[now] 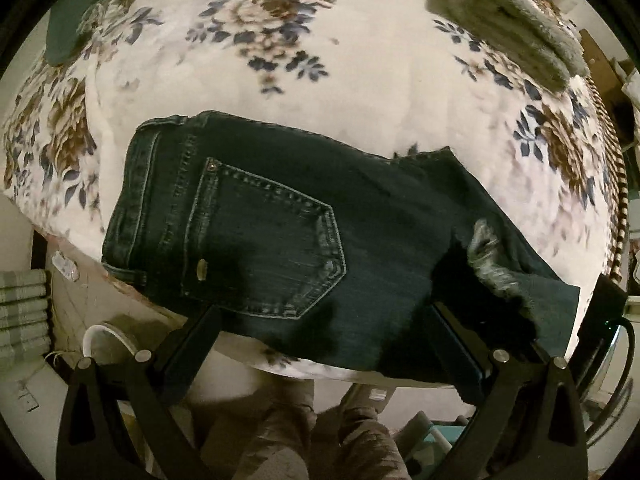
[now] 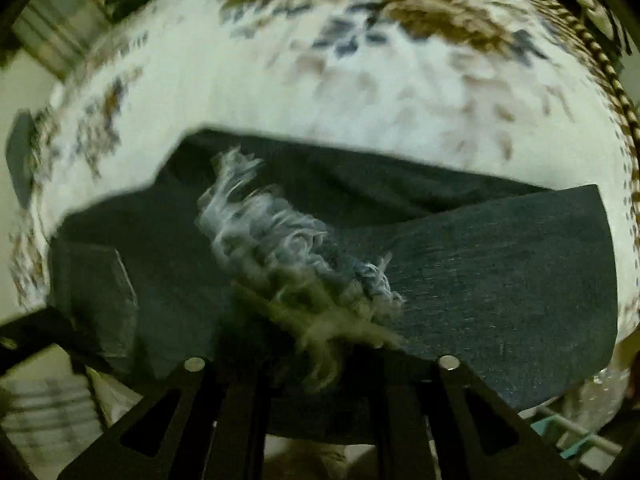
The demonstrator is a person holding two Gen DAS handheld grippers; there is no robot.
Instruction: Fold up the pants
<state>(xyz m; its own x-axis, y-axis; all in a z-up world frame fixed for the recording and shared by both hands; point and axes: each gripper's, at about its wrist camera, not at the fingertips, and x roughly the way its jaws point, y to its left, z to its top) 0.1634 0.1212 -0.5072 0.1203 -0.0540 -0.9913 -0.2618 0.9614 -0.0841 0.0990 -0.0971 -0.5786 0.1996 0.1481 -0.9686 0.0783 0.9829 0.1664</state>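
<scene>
Dark blue jeans [image 1: 280, 220] lie folded on a floral bedspread [image 1: 360, 80], close to the bed's near edge, back pocket [image 1: 264, 240] facing up. A frayed pale hem [image 1: 492, 256] lies over their right part. My left gripper [image 1: 324, 312] points down over the near edge of the jeans, open wide with nothing held. In the blurred right wrist view the frayed hem [image 2: 288, 248] on the jeans [image 2: 500, 280] lies just ahead of my right gripper [image 2: 316, 364]. Its jaws stand a little apart, with dark cloth showing in the gap.
A grey fluffy folded blanket [image 1: 512, 28] sits at the bed's far right and a dark green cloth [image 1: 72, 20] at the far left. A person's legs [image 1: 304, 420] stand below the bed edge. Folded towels [image 1: 24, 312] are stacked at the left.
</scene>
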